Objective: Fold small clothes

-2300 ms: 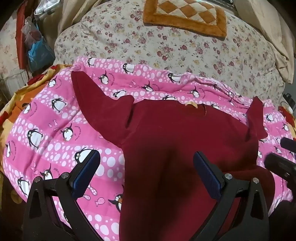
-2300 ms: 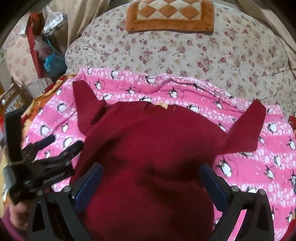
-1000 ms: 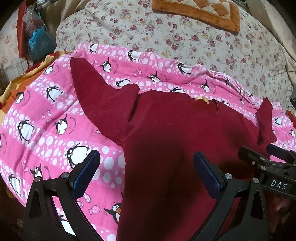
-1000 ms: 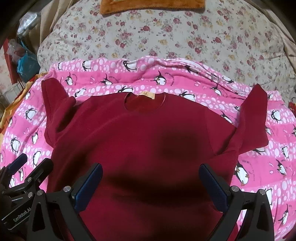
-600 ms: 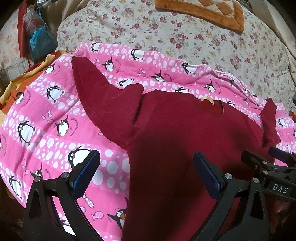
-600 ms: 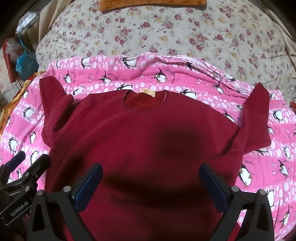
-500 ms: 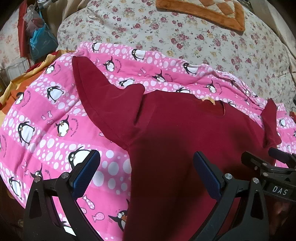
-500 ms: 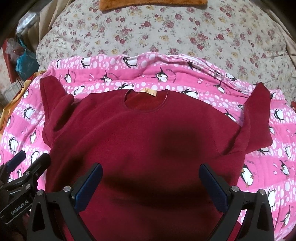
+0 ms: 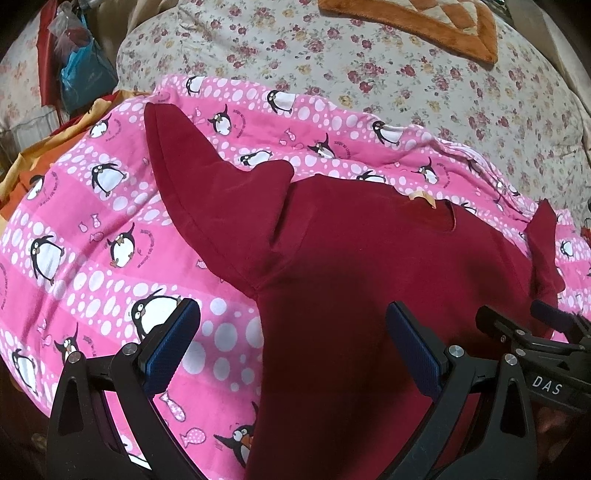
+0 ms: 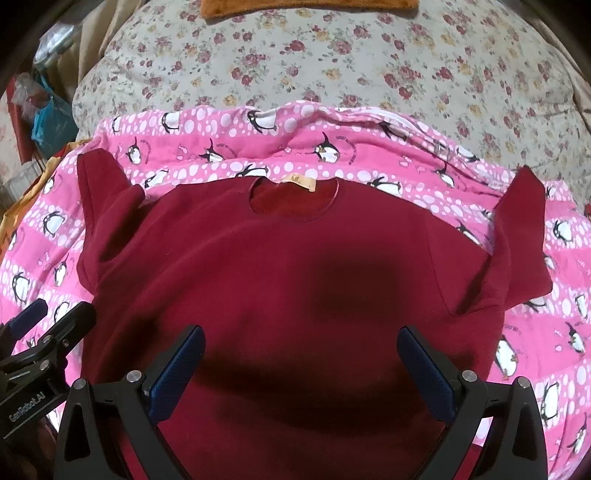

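A bed (image 10: 369, 55) fills the background, covered by a cream quilt sprinkled with small red and ochre roses, puffy and softly creased. Over its near part lies a pink blanket (image 9: 92, 229), thin and quilted, printed with white dots, little fish and black-and-white penguins. Spread flat on that blanket, front up, is a dark red sweatshirt (image 10: 295, 266) of fuzzy, fleece-like cloth: a round neck opening with a small tan label at the back, both short, broad sleeves angled up and outward, their cuffs reaching the blanket's far edge. A plush orange cushion (image 9: 424, 22) with a cream and tan checker panel sits at the far side of the bed.

The left tongs (image 9: 291, 347) gape wide and grip nothing; their flat, ribbed blue pads straddle the sweatshirt's left side seam, above the cloth. The right tongs (image 10: 301, 369) are likewise spread wide and empty, hovering over the lower chest of the sweatshirt.
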### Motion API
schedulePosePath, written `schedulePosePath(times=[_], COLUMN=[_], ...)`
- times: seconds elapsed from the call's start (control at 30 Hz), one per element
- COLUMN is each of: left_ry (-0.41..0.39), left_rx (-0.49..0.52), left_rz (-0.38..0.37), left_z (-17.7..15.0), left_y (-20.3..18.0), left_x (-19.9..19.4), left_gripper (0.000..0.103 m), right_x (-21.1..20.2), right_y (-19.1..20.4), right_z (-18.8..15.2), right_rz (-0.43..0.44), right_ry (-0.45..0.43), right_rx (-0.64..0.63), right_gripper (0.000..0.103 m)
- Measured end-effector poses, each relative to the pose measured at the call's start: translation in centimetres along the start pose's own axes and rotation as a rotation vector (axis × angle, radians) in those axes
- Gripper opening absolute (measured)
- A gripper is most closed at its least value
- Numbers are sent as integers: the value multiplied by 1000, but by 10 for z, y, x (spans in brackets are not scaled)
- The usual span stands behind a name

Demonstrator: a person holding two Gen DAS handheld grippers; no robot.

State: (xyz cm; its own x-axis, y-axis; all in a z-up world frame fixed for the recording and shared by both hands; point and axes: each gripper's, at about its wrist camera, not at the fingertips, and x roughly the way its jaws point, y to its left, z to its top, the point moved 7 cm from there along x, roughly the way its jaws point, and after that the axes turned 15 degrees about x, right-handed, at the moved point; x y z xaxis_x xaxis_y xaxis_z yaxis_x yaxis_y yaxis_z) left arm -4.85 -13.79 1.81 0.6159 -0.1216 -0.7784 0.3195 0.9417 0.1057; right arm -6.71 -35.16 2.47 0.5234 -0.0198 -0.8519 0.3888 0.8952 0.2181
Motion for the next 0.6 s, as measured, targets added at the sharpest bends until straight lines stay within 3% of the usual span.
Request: schedulePosePath(times=[0.2,0.6], left_ry=[6,23], left_rx=[-25,22], left_rz=[-19,-12], left_z=[3,6], left_y=[-2,-19], left_x=[3,12], left_gripper=[101,101], right_x=[0,10], right_y=[0,-15], right_z=[-1,2], right_rz=[-8,30], right_ry=[-9,16], right_rx=[-9,47], right_gripper=[103,103])
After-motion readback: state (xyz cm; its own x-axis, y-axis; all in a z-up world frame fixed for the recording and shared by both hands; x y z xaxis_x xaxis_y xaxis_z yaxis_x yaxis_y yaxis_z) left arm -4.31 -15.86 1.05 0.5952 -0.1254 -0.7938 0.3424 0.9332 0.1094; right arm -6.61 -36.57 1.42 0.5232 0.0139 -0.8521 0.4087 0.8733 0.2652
